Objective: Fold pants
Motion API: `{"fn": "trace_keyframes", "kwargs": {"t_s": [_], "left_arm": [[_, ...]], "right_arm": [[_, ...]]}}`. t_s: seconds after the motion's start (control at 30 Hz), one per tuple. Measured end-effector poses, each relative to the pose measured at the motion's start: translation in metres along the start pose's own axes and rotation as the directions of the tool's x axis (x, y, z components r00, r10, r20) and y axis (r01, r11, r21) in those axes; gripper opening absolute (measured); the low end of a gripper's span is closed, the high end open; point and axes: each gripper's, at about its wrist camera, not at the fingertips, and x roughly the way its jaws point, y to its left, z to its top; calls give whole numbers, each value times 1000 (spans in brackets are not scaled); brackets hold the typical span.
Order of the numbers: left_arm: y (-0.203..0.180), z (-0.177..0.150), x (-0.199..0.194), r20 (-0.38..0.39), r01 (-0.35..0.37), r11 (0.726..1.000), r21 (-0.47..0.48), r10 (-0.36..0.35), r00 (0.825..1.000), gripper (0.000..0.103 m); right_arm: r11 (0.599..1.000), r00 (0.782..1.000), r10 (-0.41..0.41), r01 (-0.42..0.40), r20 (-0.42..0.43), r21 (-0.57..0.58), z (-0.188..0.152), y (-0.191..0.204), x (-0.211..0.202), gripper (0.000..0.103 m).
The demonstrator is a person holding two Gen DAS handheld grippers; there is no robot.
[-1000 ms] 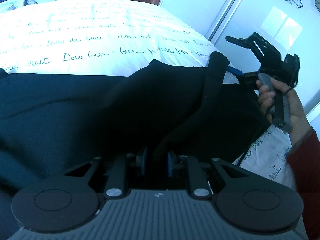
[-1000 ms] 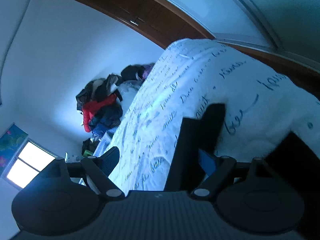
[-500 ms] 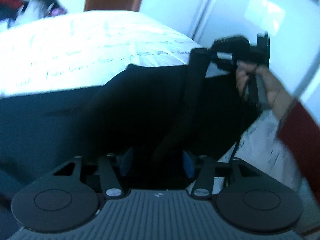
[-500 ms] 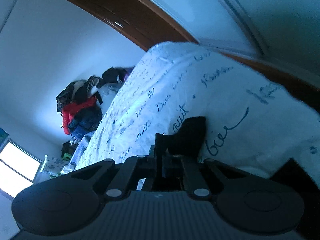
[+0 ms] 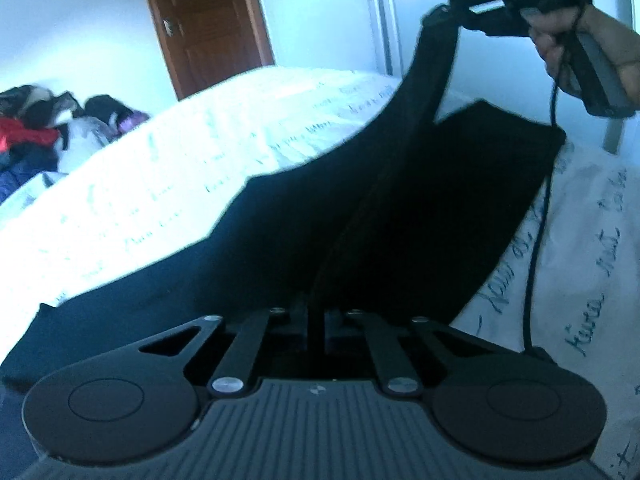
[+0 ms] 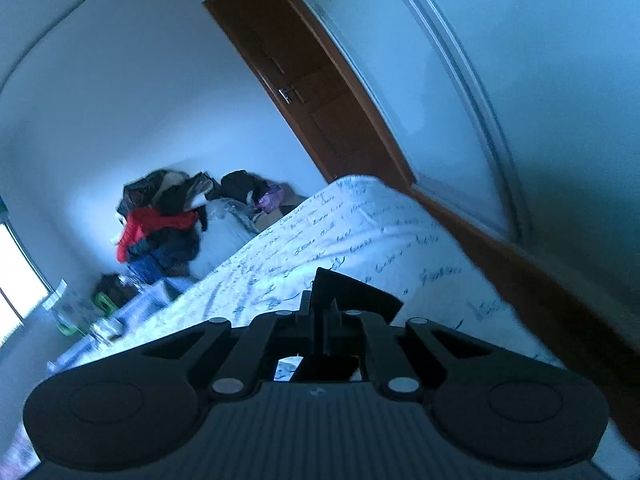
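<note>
The left gripper has just closed its jaws, and they pinch a dark seam of the pants at the bottom centre of the left wrist view. From there the black cloth rises in a taut ridge toward the upper right of that frame, where the right gripper clamps the far end of the waistband, held up by a hand at the top right edge. In the right wrist view the right gripper shows its jaws drawn together on a black corner of cloth that sticks up just above them at lower centre. The rest of the pants spreads across the lower left and middle of the left wrist view, lying on the bed with its white cover printed with handwriting. A brown door stands at upper centre, and a heap of clothes sits beyond the bed at left.
</note>
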Motion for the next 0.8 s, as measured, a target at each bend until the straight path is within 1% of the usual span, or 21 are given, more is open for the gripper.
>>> {"fn": "trace_keyframes", "kwargs": {"t_s": [0.07, 0.13, 0.2, 0.3, 0.37, 0.43, 0.5, 0.53, 0.57, 0.6, 0.63, 0.67, 0.7, 0.73, 0.77, 0.8], "left_arm": [[7, 3, -6, 30, -14, 999, -41, 15, 999, 12], [14, 6, -12, 55, -13, 997, -76, 17, 998, 12], [16, 7, -12, 44, 11, 996, -84, -8, 999, 12], [10, 2, -6, 8, 55, 996, -76, -55, 998, 12], [5, 0, -3, -2, 48, 997, -58, -48, 999, 12], [6, 2, -1, -9, 41, 997, -70, -42, 999, 12], [16, 6, 0, 0, 30, 992, -124, -30, 1000, 12], [19, 8, -3, 18, 12, 988, -152, -9, 1000, 12], [23, 10, -8, 49, -15, 984, -179, 24, 999, 12], [27, 12, -13, 83, -40, 979, -198, 57, 995, 12], [28, 14, -19, 116, -55, 976, -209, 80, 990, 12], [28, 15, -21, 132, -56, 976, -209, 85, 988, 12], [29, 17, -20, 129, -41, 980, -195, 67, 989, 12], [24, 17, -14, 92, -6, 988, -157, 21, 996, 12], [21, 15, -8, 55, 17, 990, -140, -9, 998, 12], [16, 11, 0, 19, 36, 991, -130, -34, 999, 12]], "right_arm": [[998, 1000, -15, 16, 18, -54, 1, 8, -7, 4], [995, 999, -6, 11, 50, -95, 2, 15, -17, 4], [990, 997, 2, 8, 74, -138, 3, 19, -27, 4], [981, 997, -63, 68, 35, -180, -1, 16, -29, 4], [976, 994, -113, 109, -11, -189, -6, 8, -23, 4], [980, 992, -117, 107, -53, -170, -6, 4, -16, 4], [981, 993, -97, 86, -59, -172, -3, 10, -13, 4], [979, 996, -80, 71, -41, -191, -1, 17, -17, 4], [978, 999, -45, 42, -7, -206, 2, 25, -22, 4], [975, 999, 15, -6, 41, -221, 4, 31, -31, 4], [969, 991, 85, -59, 102, -241, 6, 36, -45, 4], [960, 979, 134, -91, 151, -263, 5, 38, -57, 4], [956, 973, 145, -91, 180, -279, 2, 38, -66, 4], [960, 979, 98, -46, 177, -276, -2, 34, -70, 4], [963, 989, 24, 17, 148, -271, -8, 27, -69, 4], [959, 993, -69, 94, 101, -269, -17, 16, -63, 4]]}}
